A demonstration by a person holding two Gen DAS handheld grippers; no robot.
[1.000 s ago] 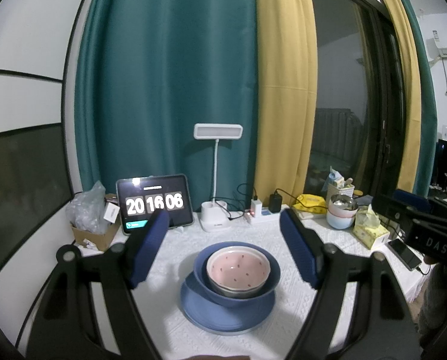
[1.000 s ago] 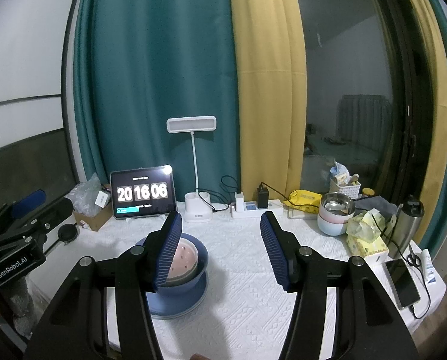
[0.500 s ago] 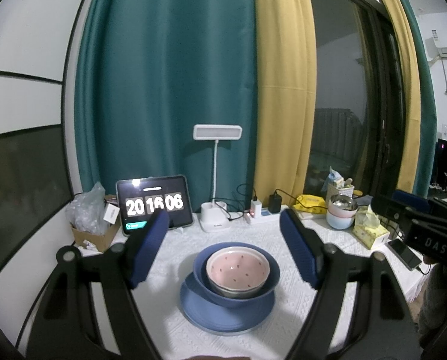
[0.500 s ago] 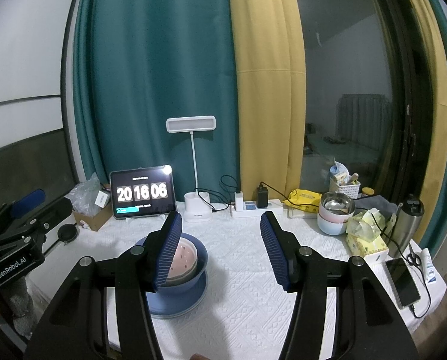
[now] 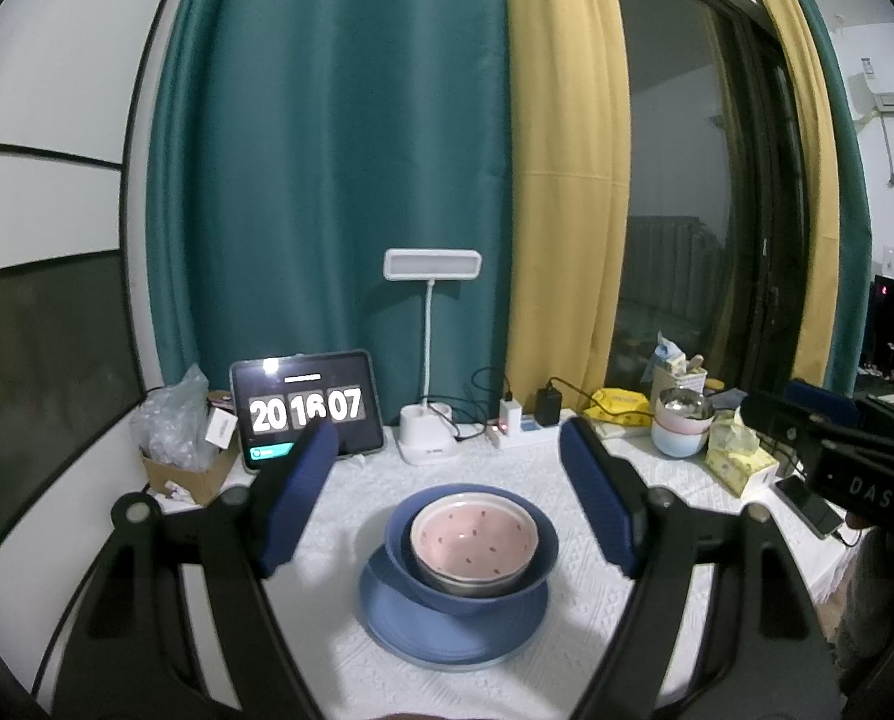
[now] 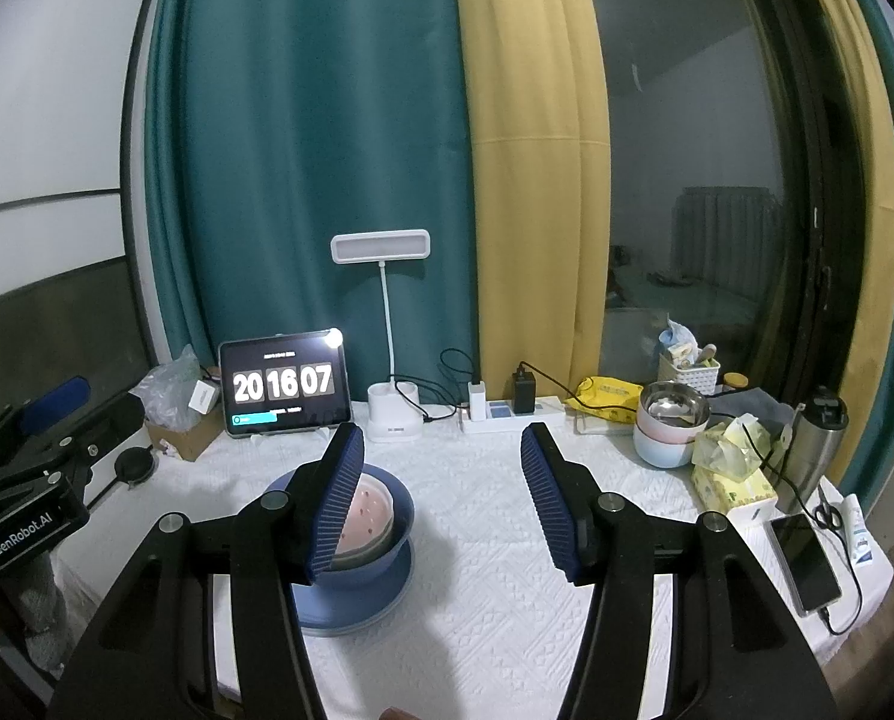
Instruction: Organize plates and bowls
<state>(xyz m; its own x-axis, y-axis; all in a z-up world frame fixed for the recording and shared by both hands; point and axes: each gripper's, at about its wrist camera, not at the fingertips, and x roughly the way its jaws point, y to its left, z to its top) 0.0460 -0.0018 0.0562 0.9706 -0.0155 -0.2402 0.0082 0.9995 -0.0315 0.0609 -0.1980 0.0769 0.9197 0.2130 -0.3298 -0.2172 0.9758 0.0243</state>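
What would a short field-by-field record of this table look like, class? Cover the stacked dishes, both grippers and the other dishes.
stack base: blue plate on the white tablecloth
middle: blue bowl on the plate
top: pink bowl nested in the blue bowl, upright
left gripper: jaws wide apart, holding nothing, above the stack
right gripper: jaws apart, holding nothing, stack lies to its left
other dishes: steel bowl stacked on more bowls at the table's right rear
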